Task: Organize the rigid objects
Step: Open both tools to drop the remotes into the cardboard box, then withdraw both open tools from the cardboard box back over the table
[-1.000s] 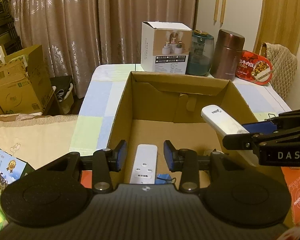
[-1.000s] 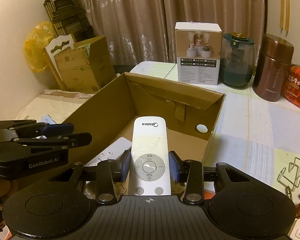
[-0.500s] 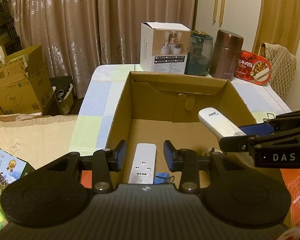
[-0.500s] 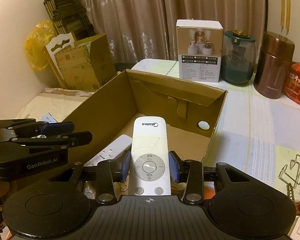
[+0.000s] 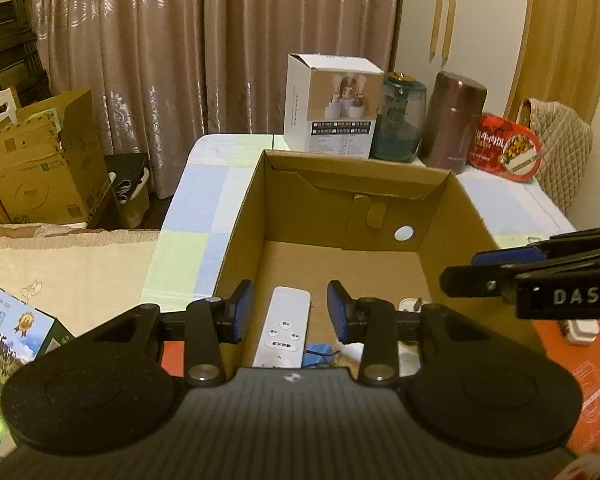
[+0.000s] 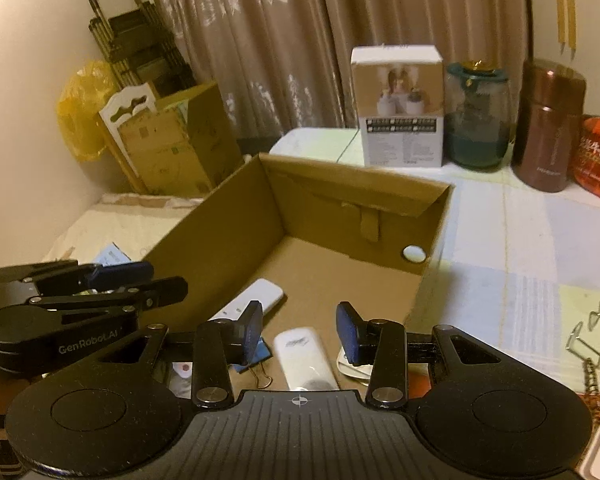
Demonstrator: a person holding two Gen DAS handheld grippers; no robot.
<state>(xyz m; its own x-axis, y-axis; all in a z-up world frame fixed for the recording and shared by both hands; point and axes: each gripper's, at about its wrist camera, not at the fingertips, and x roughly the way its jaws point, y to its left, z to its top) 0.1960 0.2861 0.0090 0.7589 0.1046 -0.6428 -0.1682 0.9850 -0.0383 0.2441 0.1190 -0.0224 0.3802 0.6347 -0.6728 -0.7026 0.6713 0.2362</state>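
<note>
An open cardboard box point(image 5: 360, 168) point(image 6: 352, 172) stands on the checked tablecloth. A slim white remote point(image 5: 286, 324) point(image 6: 256, 298) lies on the box floor. My left gripper point(image 5: 286, 308) point(image 6: 152, 284) hangs open above it, pads apart and not touching it. A wider white Midea remote point(image 6: 304, 356) lies on the floor beside the slim one, under my right gripper point(image 6: 299, 324) point(image 5: 460, 272). The right jaws stand apart with nothing pressed between the pads. In the left wrist view the Midea remote is hidden.
A blue binder clip point(image 6: 256, 356) and a white plug point(image 6: 352, 364) also lie in the box. Behind it stand a white product box point(image 5: 332, 104), a teal jar point(image 5: 400, 120), a brown flask point(image 5: 452, 120) and a red tin point(image 5: 508, 148). Wire clips point(image 6: 592, 332) lie at right.
My right gripper has let go of the Midea remote, which has dropped from between the pads onto the box floor. The left gripper stays over the slim remote.
</note>
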